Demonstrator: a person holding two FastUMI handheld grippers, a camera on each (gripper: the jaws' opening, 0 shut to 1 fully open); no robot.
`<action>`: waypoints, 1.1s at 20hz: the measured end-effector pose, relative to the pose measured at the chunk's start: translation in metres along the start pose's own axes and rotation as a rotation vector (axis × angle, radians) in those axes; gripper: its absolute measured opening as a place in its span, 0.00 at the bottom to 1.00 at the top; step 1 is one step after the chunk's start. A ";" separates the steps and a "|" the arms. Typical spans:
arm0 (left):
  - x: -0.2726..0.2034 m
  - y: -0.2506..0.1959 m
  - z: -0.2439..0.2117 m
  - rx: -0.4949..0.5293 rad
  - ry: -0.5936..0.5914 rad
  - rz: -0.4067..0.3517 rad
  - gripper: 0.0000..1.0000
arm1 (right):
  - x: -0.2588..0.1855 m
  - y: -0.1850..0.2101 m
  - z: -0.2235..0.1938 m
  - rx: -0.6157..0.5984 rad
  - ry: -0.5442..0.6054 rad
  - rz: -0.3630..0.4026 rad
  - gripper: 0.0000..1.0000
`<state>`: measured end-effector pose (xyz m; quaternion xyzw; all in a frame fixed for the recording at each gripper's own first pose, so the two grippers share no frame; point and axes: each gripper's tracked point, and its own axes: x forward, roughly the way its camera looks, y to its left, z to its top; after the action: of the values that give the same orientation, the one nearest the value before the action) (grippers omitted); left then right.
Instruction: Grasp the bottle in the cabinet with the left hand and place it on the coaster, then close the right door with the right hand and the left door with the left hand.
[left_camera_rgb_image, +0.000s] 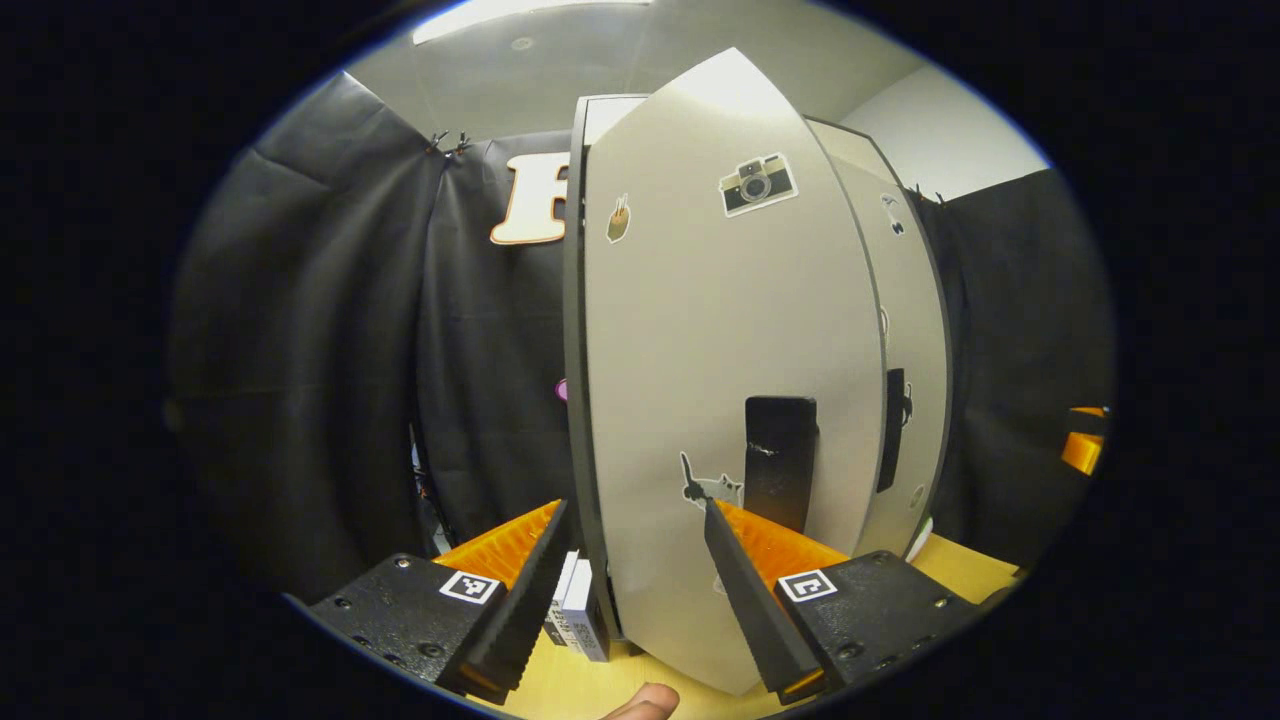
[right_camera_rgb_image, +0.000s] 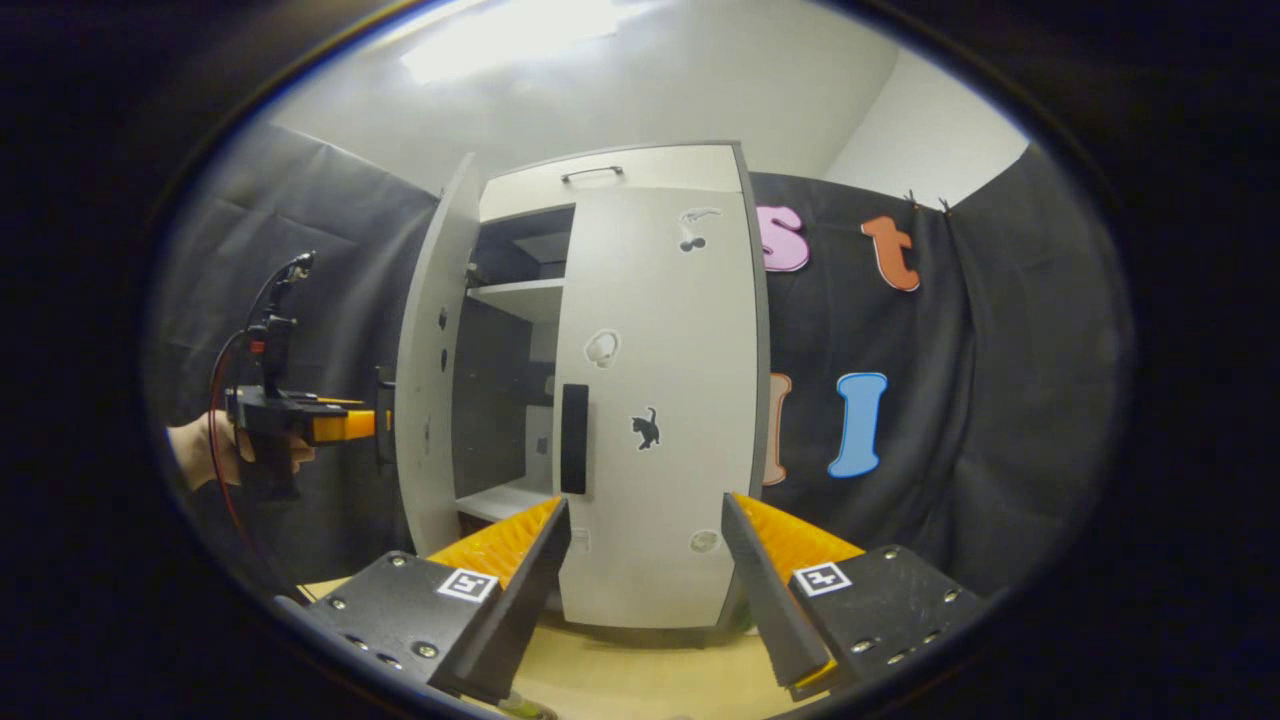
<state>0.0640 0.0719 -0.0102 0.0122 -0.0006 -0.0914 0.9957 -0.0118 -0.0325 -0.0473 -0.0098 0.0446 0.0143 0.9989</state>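
Recording booth / lab setup, not a home. Black cloth (right_camera_rgb_image: 950, 420) clipped up as walls, plain white ceiling with a light panel (right_camera_rgb_image: 510, 35). One small grey cabinet (right_camera_rgb_image: 655, 400) with stickers stands on a bare wooden tabletop (right_camera_rgb_image: 640, 675), staged like a prop.

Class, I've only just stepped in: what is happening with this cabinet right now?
A person holds a gripper in each hand before a grey cabinet. Its right door looks closed or nearly so. The left door stands open, and the left gripper sits against its outer face. The right gripper hangs in front, jaws open, holding nothing.
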 end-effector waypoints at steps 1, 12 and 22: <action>0.000 -0.004 0.000 -0.003 -0.002 -0.004 0.86 | 0.000 -0.001 0.001 -0.003 -0.001 -0.001 0.92; -0.038 -0.044 -0.011 -0.035 0.030 -0.020 0.92 | -0.019 0.008 0.007 0.021 -0.003 -0.002 0.92; -0.132 -0.085 0.007 -0.083 0.034 0.006 0.92 | -0.076 -0.002 0.025 0.027 -0.043 -0.032 0.89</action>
<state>-0.0813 0.0123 -0.0056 -0.0277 0.0200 -0.0880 0.9955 -0.0850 -0.0358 -0.0158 0.0031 0.0229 -0.0020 0.9997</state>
